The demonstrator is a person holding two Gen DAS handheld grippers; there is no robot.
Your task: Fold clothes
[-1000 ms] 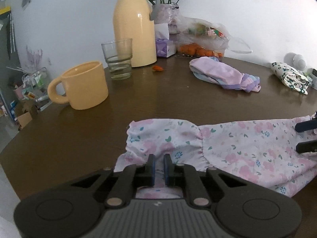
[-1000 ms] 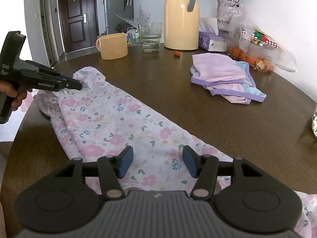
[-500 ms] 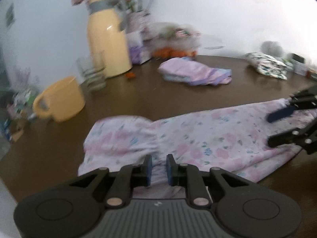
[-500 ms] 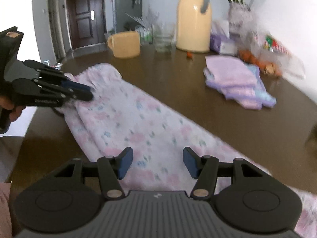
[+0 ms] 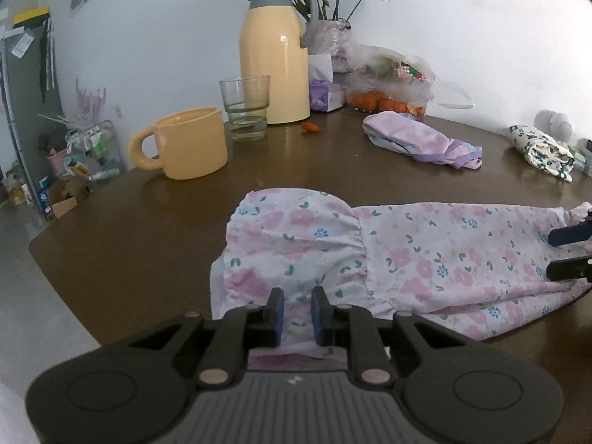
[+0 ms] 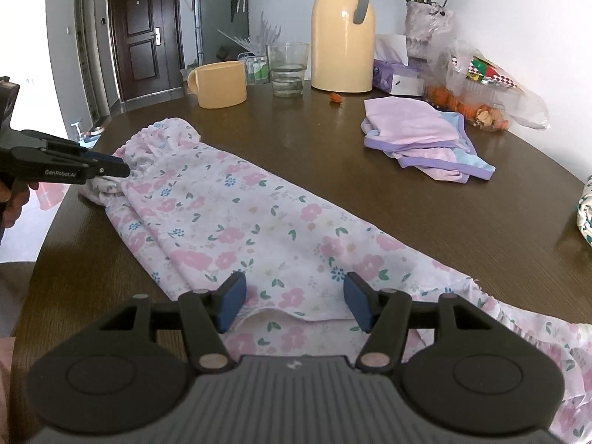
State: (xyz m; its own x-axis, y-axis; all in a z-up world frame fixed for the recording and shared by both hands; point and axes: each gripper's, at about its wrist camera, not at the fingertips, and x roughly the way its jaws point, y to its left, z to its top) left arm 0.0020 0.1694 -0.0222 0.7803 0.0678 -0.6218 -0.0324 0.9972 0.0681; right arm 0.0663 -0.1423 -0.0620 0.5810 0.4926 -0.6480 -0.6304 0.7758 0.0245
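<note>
A white garment with pink flowers (image 5: 425,251) lies stretched in a long band across the brown table; it also shows in the right wrist view (image 6: 259,229). My left gripper (image 5: 298,314) is shut on its gathered end at the table's near edge, and it shows from the side in the right wrist view (image 6: 111,170). My right gripper (image 6: 292,303) is open, its blue pads hovering over the garment's other end. Its fingers (image 5: 569,235) show at the right edge of the left wrist view.
On the brown table (image 6: 407,199) lie a folded lilac garment (image 6: 418,137) and a rolled floral cloth (image 5: 540,150). At the back stand a yellow mug (image 5: 185,142), a glass (image 5: 246,107), a yellow thermos jug (image 5: 275,55), a tissue box (image 6: 397,76), a flower vase and bagged fruit (image 6: 477,103).
The left gripper pulled the gathered end along the table, stretching the garment out longer and flatter. The right gripper stayed open over the other end.
</note>
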